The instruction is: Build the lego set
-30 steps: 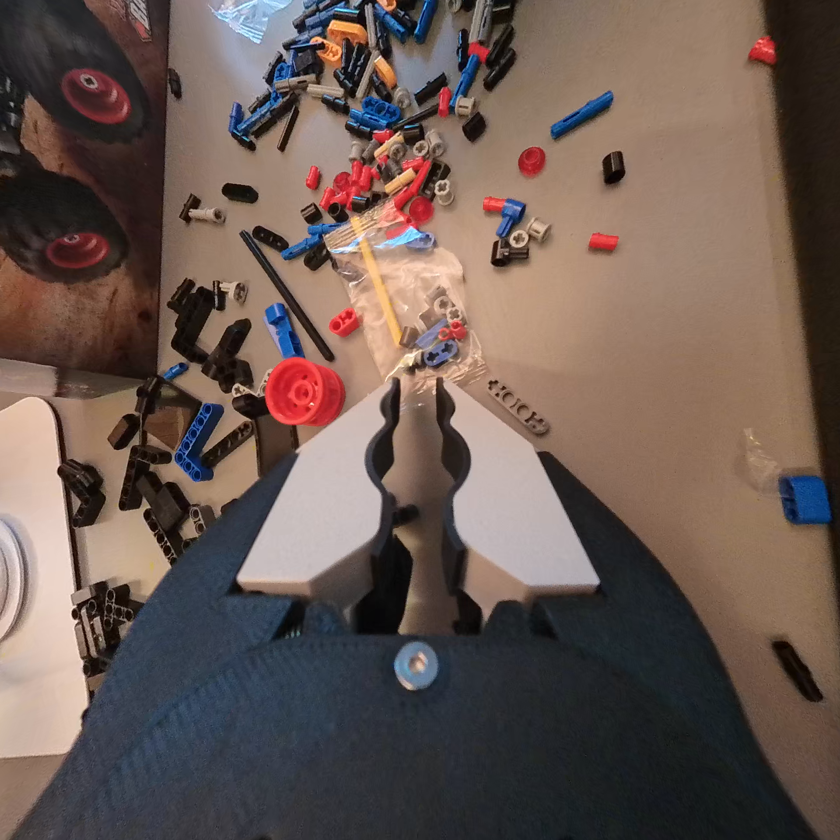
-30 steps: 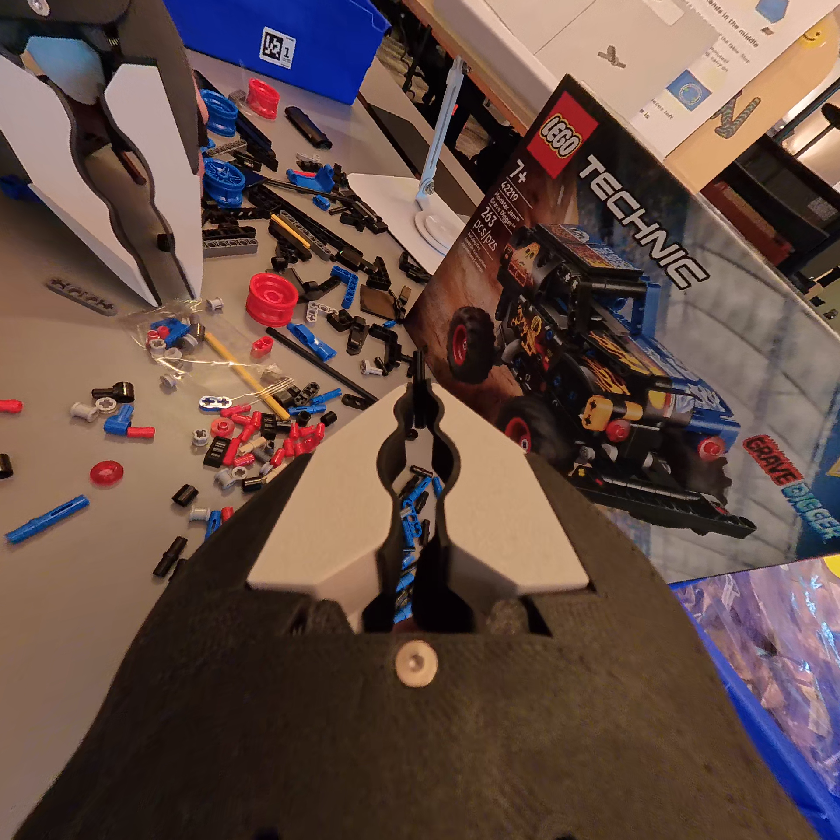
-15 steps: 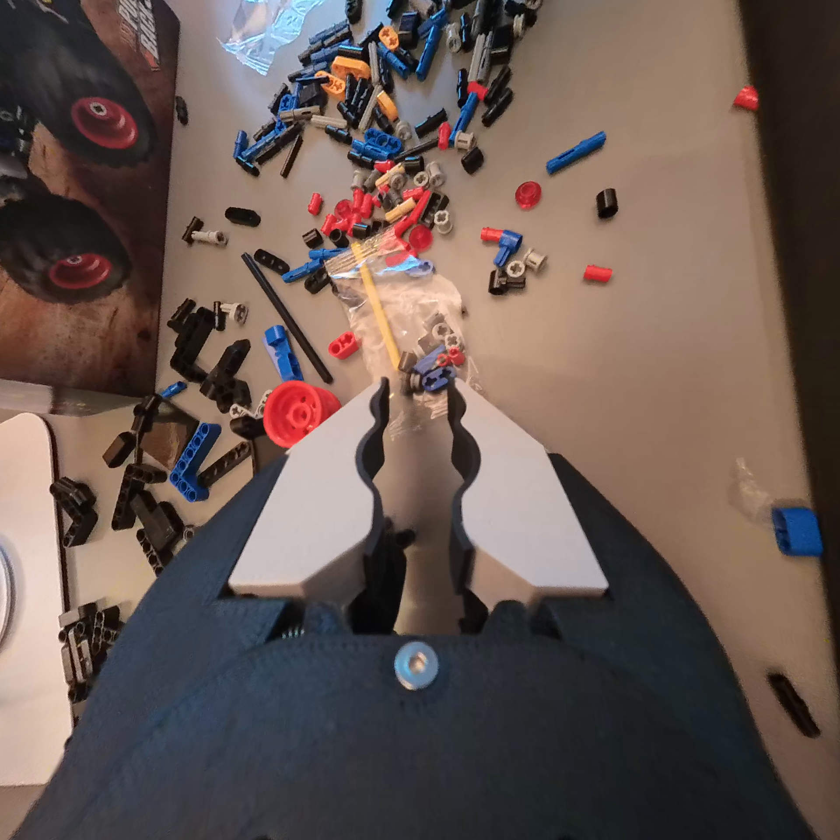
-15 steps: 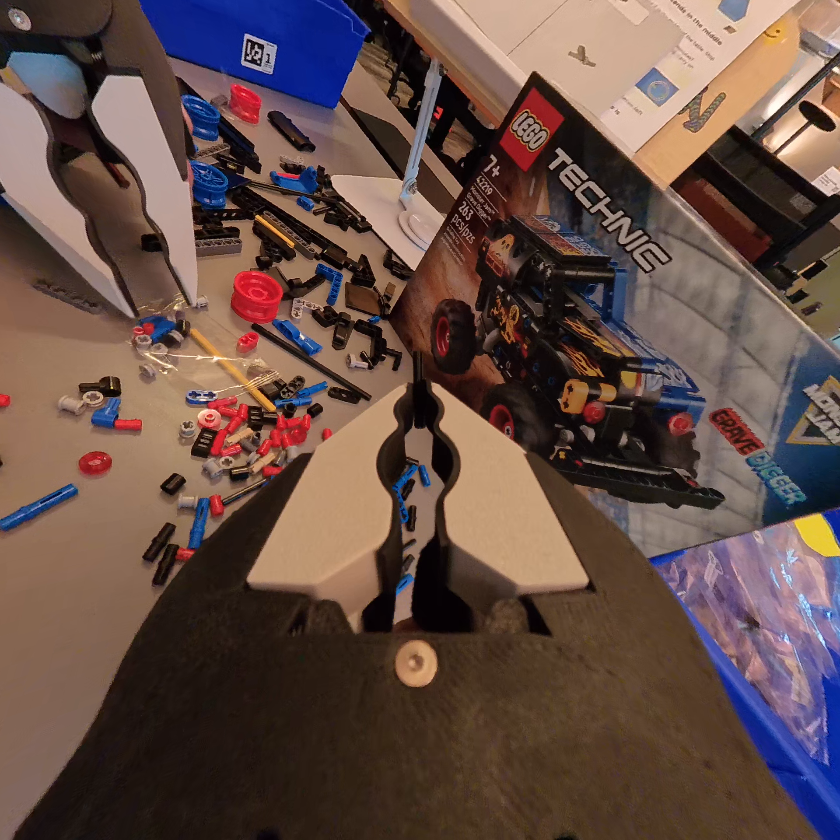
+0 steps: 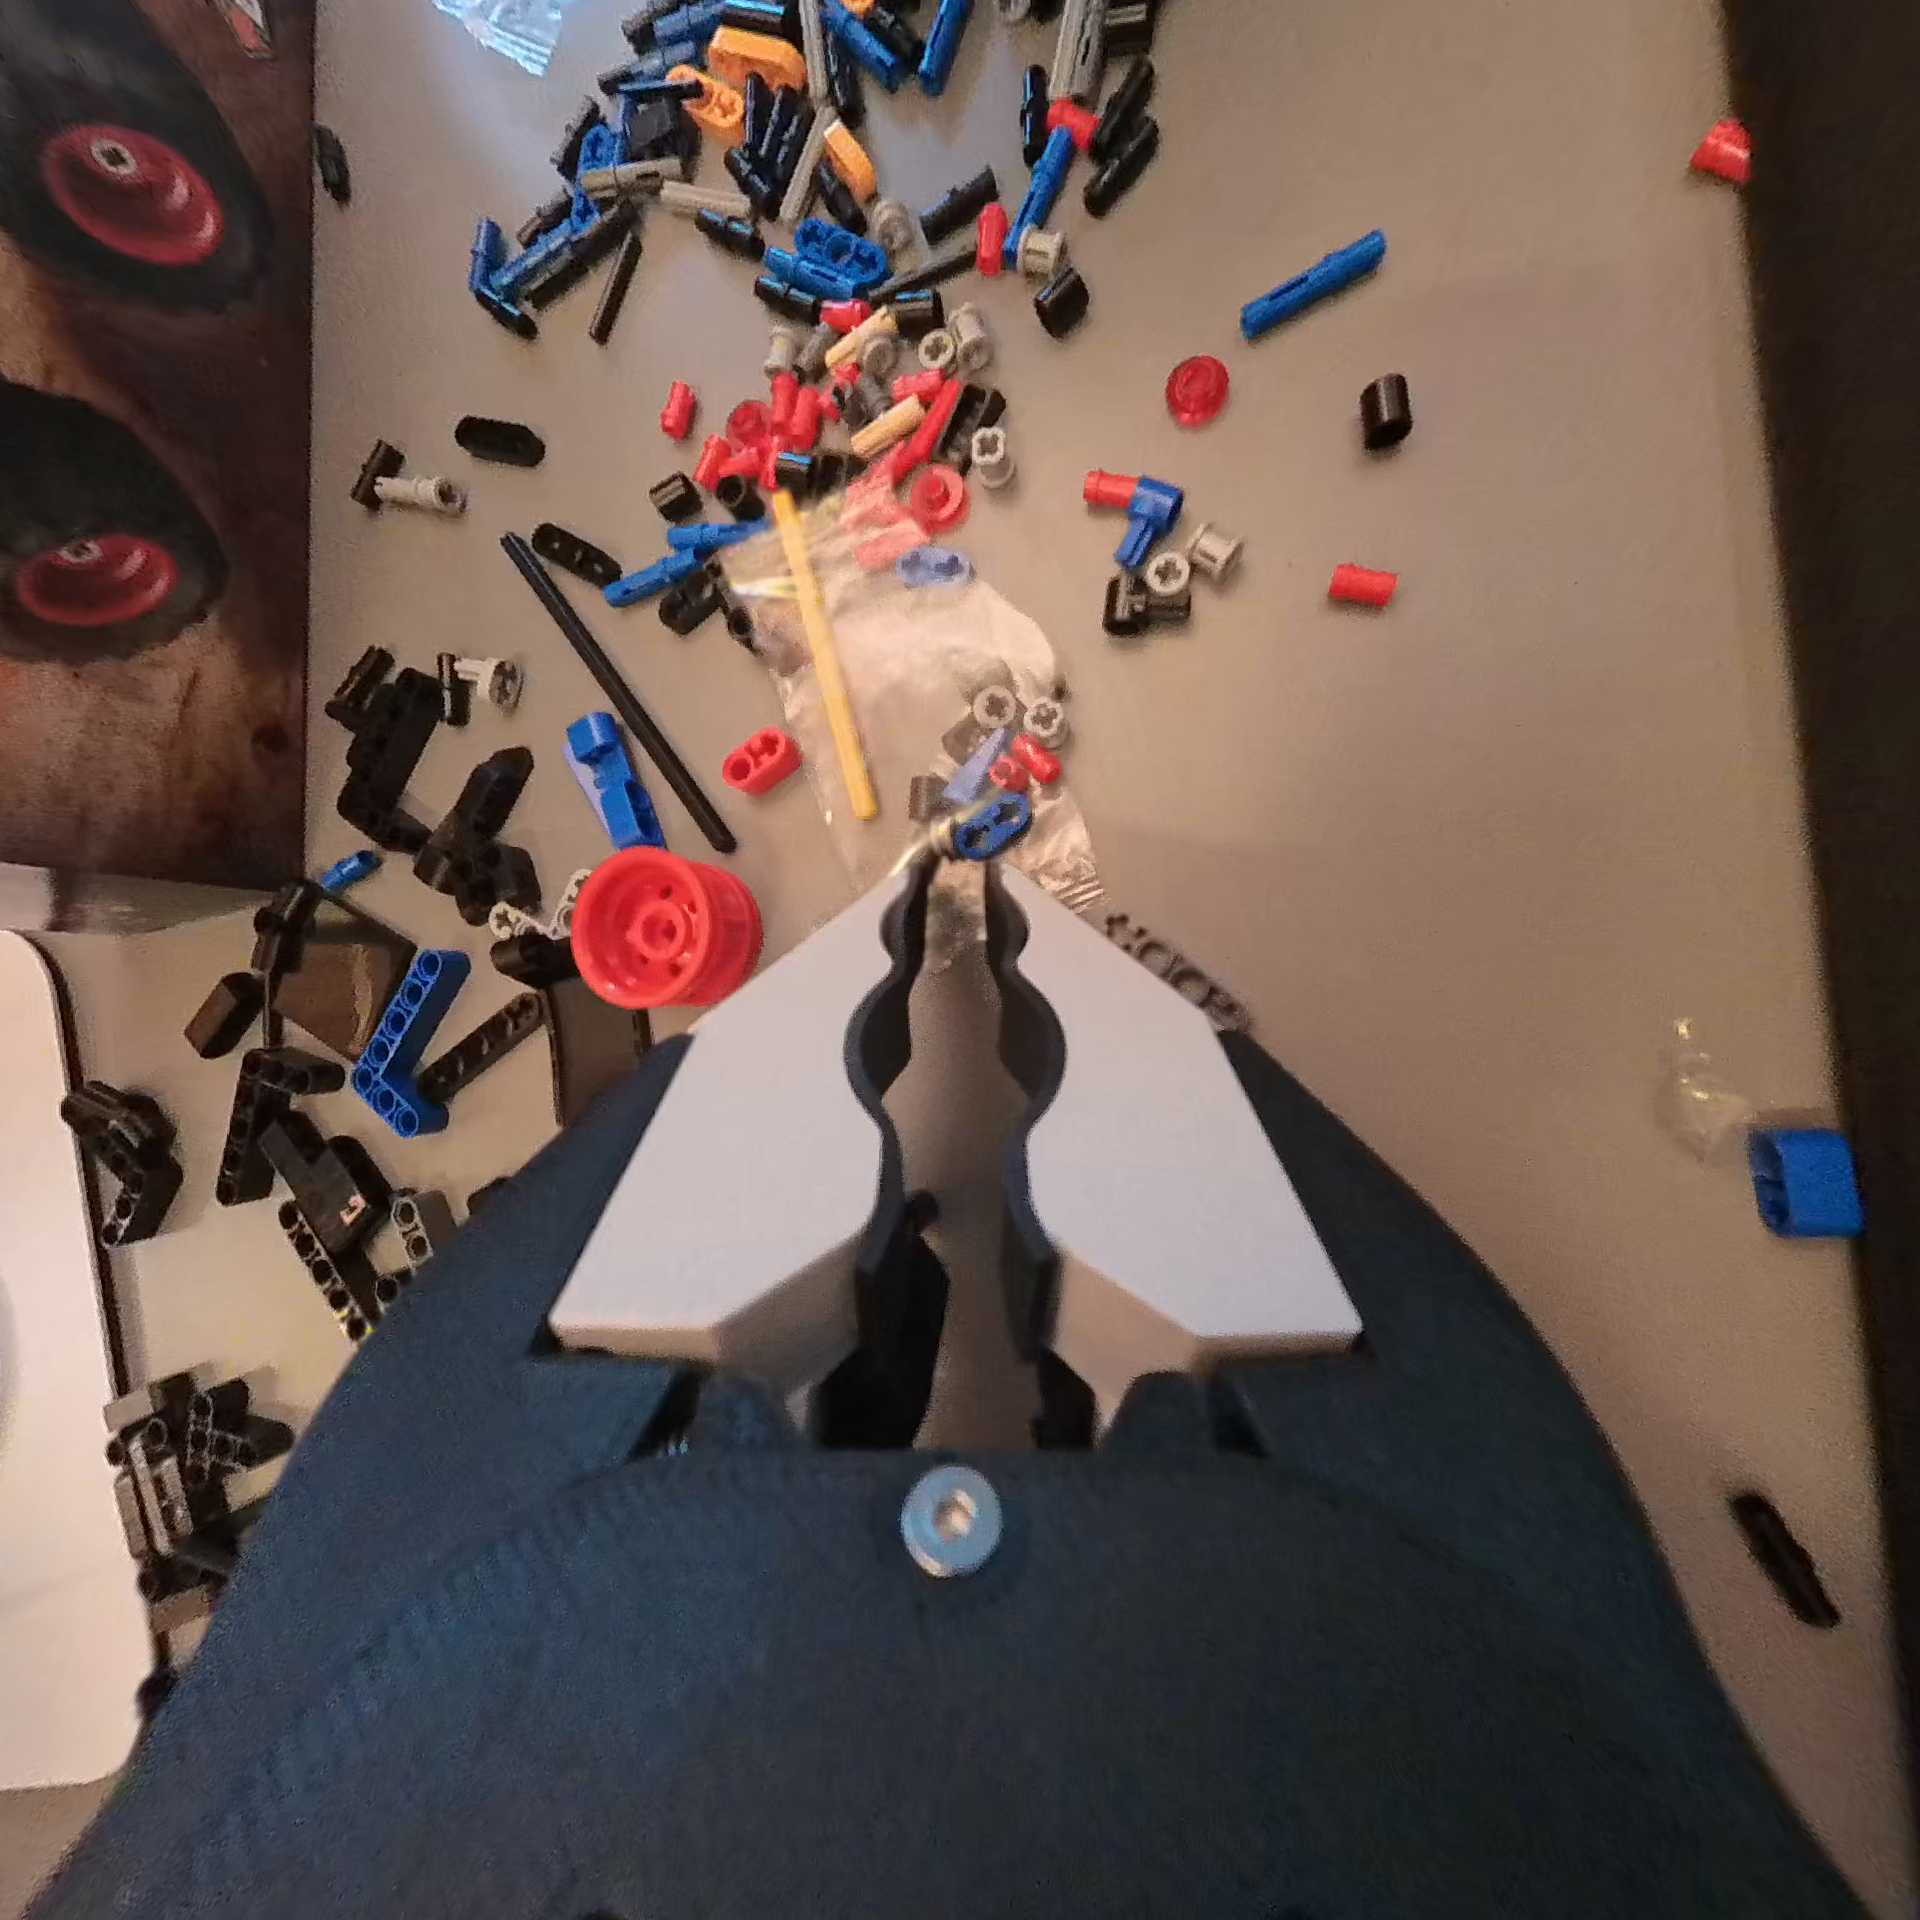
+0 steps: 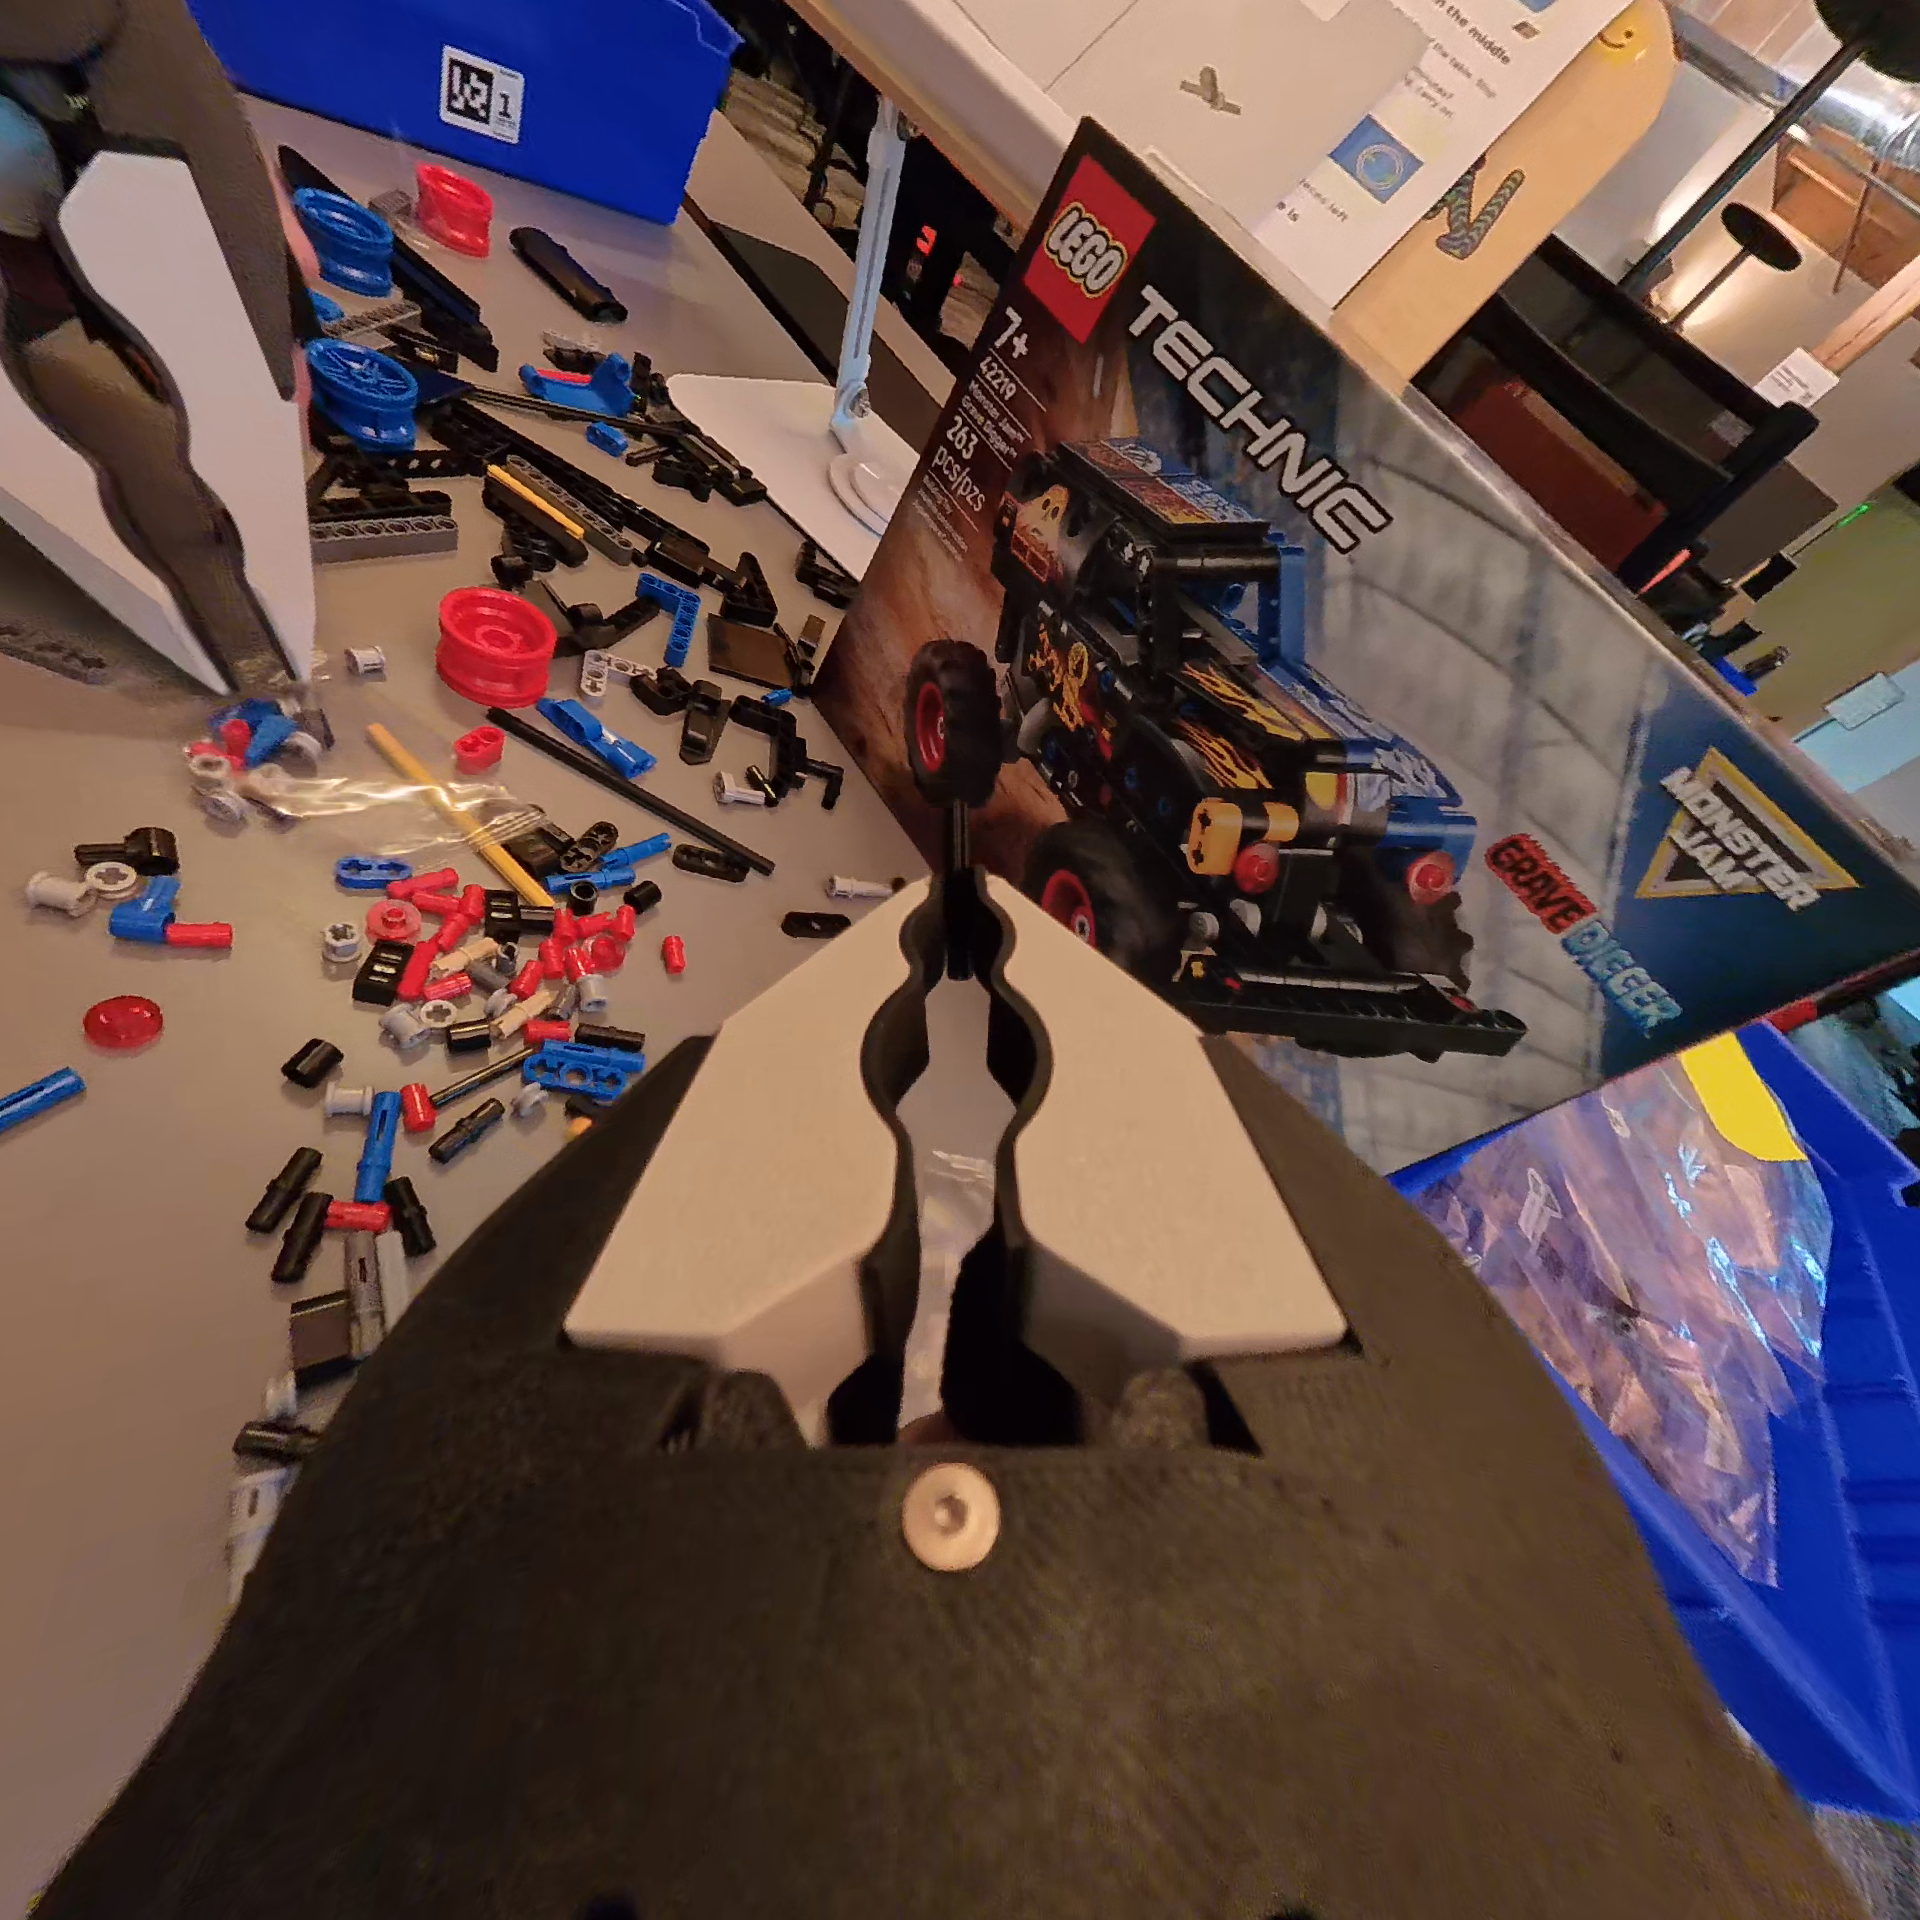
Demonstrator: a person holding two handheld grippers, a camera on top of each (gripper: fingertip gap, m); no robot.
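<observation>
My left gripper (image 5: 953, 883) stands over the near end of a clear plastic bag (image 5: 935, 665) of small parts, and its jaws are nearly together with the film pinched between the tips. It also shows in the right wrist view (image 6: 260, 681), tips down on the bag (image 6: 416, 800). My right gripper (image 6: 956, 899) is shut on a thin black axle (image 6: 954, 831) that sticks out past its tips, held above the table in front of the Lego box (image 6: 1351, 623). Loose red, blue and black parts (image 5: 831, 416) lie scattered on the grey table (image 5: 1351, 935).
A red wheel hub (image 5: 665, 930) lies just left of my left gripper, and a long black axle (image 5: 613, 686) lies beyond it. A white lamp base (image 6: 790, 436) stands behind the box. Blue bins stand at the far left (image 6: 468, 62) and at the right (image 6: 1818, 1507). My hands' fingertips stand some 20 cm from each other. From the left gripper's tips to the red wheel hub (image 5: 665, 930) is close to 5 cm. Seen from the right wrist view (image 6: 479, 622) as well.
My left gripper's jaws opened wider, moved onto the bag's near end, then narrowed on it. My right gripper drew back and up a little, still holding the black axle.
</observation>
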